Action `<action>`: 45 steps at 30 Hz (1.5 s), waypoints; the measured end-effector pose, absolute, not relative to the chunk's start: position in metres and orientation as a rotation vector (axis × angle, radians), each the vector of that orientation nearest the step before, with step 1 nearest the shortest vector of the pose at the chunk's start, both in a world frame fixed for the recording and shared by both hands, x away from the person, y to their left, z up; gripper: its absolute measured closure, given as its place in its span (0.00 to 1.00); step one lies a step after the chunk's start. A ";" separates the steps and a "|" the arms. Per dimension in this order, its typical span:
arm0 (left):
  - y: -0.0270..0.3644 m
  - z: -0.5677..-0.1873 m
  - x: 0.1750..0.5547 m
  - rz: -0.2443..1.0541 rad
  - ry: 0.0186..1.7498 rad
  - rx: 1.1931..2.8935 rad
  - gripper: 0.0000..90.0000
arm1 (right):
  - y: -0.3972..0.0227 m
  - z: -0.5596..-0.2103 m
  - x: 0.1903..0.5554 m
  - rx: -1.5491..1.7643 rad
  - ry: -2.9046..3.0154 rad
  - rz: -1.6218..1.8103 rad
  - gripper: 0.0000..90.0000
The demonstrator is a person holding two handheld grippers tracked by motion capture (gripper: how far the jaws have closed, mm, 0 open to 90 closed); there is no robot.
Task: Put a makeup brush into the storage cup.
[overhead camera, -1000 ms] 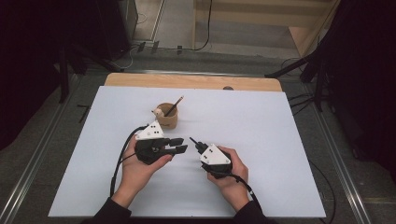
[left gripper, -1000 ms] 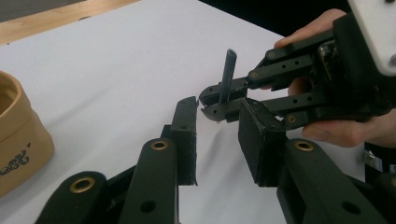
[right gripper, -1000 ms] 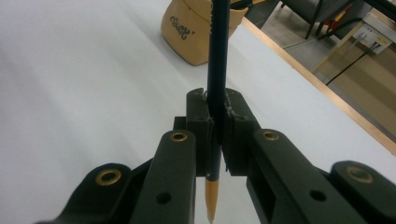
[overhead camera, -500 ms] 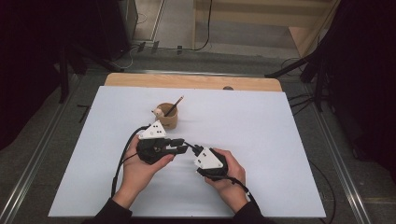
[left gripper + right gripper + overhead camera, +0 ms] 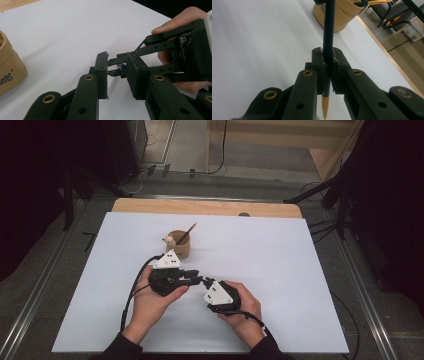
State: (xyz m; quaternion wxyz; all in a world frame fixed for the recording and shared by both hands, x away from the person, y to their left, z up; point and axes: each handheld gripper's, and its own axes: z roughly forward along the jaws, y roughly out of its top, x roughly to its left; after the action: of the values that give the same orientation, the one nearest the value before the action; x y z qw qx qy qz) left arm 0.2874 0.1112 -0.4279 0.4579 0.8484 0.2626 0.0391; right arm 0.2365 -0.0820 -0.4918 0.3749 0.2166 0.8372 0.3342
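Your right gripper (image 5: 206,281) has slid in to meet the left gripper (image 5: 117,72), fingers pinching a pencil (image 5: 328,37); left fingers spread, just closing around its end.

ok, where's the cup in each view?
High view: cup above centre, just beyond the left hand.
Left gripper view: cup at the left edge, cut off.
Right gripper view: cup at the top, behind the pencil.
Shared landmark: right gripper, its jaws shut on the pencil.

Dark pencil (image 5: 328,32), tan tip down, clamped upright.
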 end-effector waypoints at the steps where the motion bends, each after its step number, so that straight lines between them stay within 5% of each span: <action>1: 0.111 -0.428 0.287 0.094 0.649 2.089 0.81 | -0.082 -0.492 0.236 0.549 2.140 0.849 0.94; 19: 0.109 -0.432 0.290 0.012 0.654 2.084 0.95 | -0.082 -0.491 0.235 0.535 2.153 0.844 0.93; 28: 0.121 -0.431 0.290 0.080 0.668 2.018 0.96 | -0.091 -0.485 0.239 0.667 2.121 1.031 0.64; 45: 0.132 -0.437 0.288 0.165 0.704 1.920 0.96 | -0.107 -0.479 0.239 0.947 1.980 1.369 0.58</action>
State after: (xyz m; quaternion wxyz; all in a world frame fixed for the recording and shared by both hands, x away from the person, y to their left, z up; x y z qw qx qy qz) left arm 0.2885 0.1320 -0.4369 0.5185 0.8001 0.2936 0.0689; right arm 0.2395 -0.1066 -0.4787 0.2739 0.3522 0.7361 0.5090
